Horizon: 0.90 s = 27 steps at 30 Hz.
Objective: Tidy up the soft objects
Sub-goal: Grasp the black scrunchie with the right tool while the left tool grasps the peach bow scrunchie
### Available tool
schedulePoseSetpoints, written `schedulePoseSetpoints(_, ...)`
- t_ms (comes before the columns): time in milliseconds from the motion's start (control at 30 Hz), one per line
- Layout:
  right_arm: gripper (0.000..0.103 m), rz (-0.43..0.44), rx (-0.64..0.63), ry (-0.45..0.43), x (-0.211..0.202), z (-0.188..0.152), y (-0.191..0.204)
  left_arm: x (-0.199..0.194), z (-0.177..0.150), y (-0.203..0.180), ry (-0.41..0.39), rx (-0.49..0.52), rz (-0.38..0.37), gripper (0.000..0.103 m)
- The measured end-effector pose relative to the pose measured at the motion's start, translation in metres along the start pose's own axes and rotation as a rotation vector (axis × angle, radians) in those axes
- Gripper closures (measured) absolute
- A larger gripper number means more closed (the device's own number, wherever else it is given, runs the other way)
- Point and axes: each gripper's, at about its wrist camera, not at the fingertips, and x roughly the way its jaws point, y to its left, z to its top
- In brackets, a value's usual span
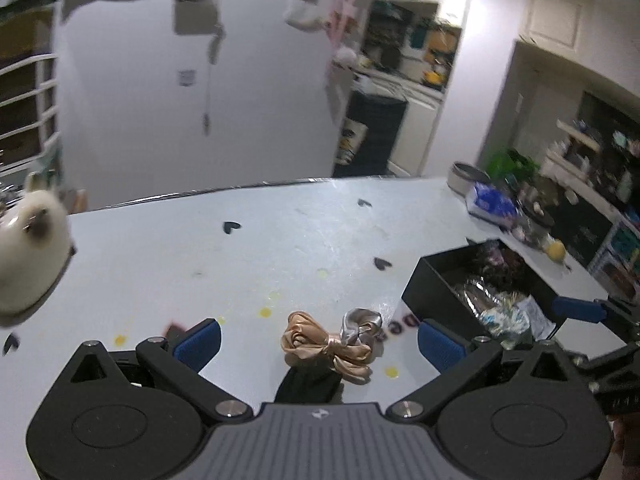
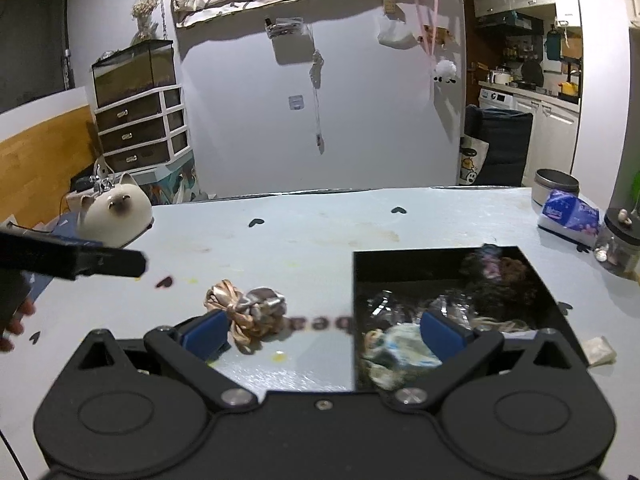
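Observation:
A tan satin scrunchie (image 1: 320,346) and a grey satin scrunchie (image 1: 360,322) lie together on the pale table (image 1: 280,240), with a black soft item (image 1: 308,384) just under my left gripper (image 1: 320,344), which is open and hovers over them. A black box (image 1: 440,288) holding several soft items stands to the right. In the right wrist view the scrunchies (image 2: 248,312) lie left of the box (image 2: 400,264). My right gripper (image 2: 324,334) is open and empty, its right finger over the box.
A cream cat-shaped pot (image 2: 116,216) stands at the table's far left. A tissue pack (image 2: 568,212), a round tin (image 2: 554,184) and a jar (image 2: 618,240) sit at the far right. Small heart stickers dot the table.

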Motion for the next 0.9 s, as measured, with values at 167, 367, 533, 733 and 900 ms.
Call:
schedulePoseSetpoints(167, 0.0, 0.011, -0.054, 0.018, 0.014, -0.003, 0.025, 0.039, 0.014, 0.01, 0.101, 0.05, -0.08, 0.0)
schedulePoseSetpoints(367, 0.0, 0.047, -0.096, 0.056, 0.028, -0.007, 0.043, 0.097, 0.022, 0.007, 0.247, 0.107, -0.129, 0.0)
schedulePoseSetpoints(533, 0.0, 0.078, -0.12, 0.085, 0.041, -0.008, 0.054, 0.136, 0.021, -0.005, 0.334, 0.134, -0.114, 0.0)
schedulePoseSetpoints(733, 0.0, 0.134, -0.169, 0.113, 0.058, -0.01, 0.071, 0.176, 0.02, -0.006, 0.447, 0.125, -0.114, 0.008)
schedulePoseSetpoints(900, 0.0, 0.191, -0.218, 0.143, 0.074, -0.011, 0.084, 0.179, 0.021, 0.001, 0.433, 0.132, -0.115, 0.03)
